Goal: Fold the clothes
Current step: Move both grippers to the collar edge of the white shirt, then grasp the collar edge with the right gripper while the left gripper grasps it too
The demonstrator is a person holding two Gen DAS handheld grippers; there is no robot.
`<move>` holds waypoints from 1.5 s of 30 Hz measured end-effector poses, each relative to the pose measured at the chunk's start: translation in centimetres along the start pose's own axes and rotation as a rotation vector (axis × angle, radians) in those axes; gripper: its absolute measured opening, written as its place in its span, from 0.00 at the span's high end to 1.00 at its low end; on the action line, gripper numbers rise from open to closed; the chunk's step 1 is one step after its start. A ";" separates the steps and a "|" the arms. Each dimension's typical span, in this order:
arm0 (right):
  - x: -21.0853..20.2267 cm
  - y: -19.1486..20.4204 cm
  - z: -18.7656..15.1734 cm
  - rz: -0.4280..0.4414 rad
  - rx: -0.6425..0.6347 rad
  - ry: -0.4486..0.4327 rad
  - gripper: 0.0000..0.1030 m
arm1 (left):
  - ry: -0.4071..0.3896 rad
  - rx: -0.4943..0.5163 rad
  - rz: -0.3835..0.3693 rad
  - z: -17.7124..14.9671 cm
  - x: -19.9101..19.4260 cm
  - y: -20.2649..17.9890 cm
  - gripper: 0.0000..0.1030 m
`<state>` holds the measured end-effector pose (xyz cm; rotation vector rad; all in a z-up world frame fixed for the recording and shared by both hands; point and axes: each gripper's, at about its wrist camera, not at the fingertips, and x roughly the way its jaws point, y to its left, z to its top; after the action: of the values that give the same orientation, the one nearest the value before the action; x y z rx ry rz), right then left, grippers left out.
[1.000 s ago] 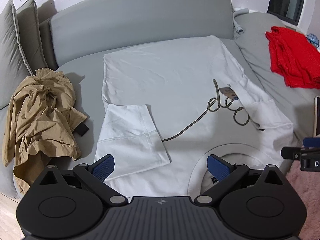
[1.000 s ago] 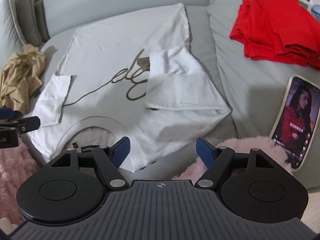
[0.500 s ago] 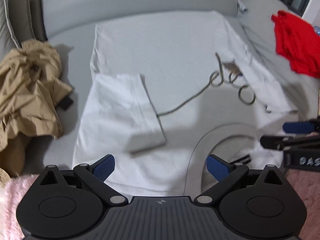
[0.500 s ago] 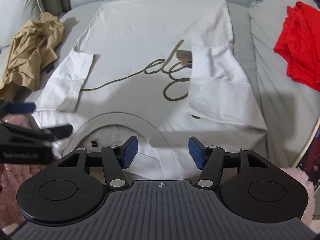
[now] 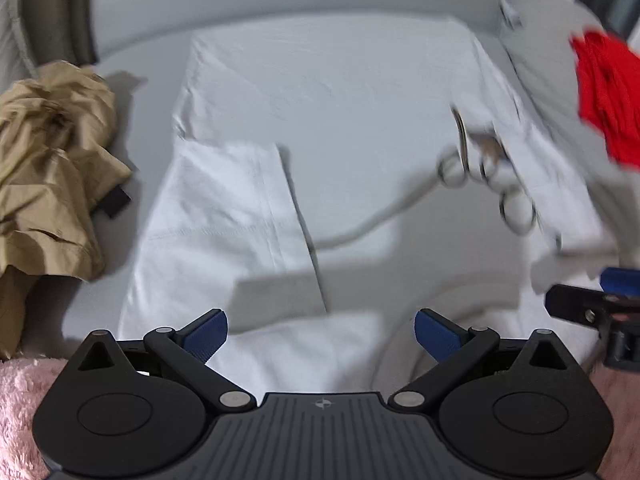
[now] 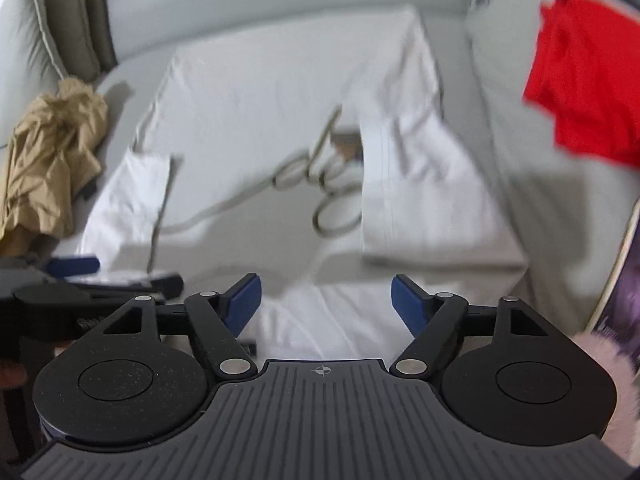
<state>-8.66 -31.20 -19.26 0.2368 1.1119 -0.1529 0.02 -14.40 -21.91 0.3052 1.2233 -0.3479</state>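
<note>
Lying flat on the grey sofa (image 5: 132, 32), a white T-shirt (image 5: 328, 92) is seen with both short sleeves folded inward over its body and a looping script print (image 6: 320, 196) across the chest; its collar end is turned toward the cameras. A crumpled tan garment (image 5: 48, 168) is heaped on the seat just to the left of the shirt, beside the grey cushions (image 6: 36, 36), and a pile of red clothing (image 6: 584, 88) is set well apart on the right. A pink fluffy fabric (image 5: 20, 400) is visible at the near edge, and a phone (image 6: 624, 280) is propped at the far right. The left gripper (image 5: 320, 332) is held over the near collar edge with its blue pads spread wide and nothing between them. The right gripper (image 6: 326, 300), its jaws just reopened, is likewise spread above the near hem beside the right sleeve (image 6: 420, 200), with no cloth pinched.
</note>
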 end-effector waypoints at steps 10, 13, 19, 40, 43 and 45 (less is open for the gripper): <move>-2.8 -0.6 3.5 -0.009 -0.112 -0.066 0.30 | -0.114 -0.018 -0.015 2.8 -3.1 3.3 0.16; -3.5 -1.4 7.0 -0.022 -0.124 -0.155 0.29 | -0.158 -0.055 -0.003 6.0 -3.0 5.4 0.23; -0.5 -3.6 14.5 -0.020 -0.097 -0.222 0.40 | -0.235 -0.117 -0.022 13.1 -0.4 9.1 0.46; 17.2 -11.9 36.8 -0.173 0.004 -0.304 0.45 | -0.306 -0.159 0.130 31.3 14.4 16.9 0.25; 19.1 -12.6 38.3 -0.169 0.000 -0.279 0.41 | -0.327 -0.116 0.141 32.3 15.0 16.7 0.23; 19.8 -13.0 39.2 -0.158 0.015 -0.277 0.41 | -0.323 -0.134 0.121 32.9 15.3 17.3 0.22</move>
<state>30.91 -54.21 -22.02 0.1357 0.8530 -0.3251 40.06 -13.65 -25.48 0.1967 0.9016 -0.1996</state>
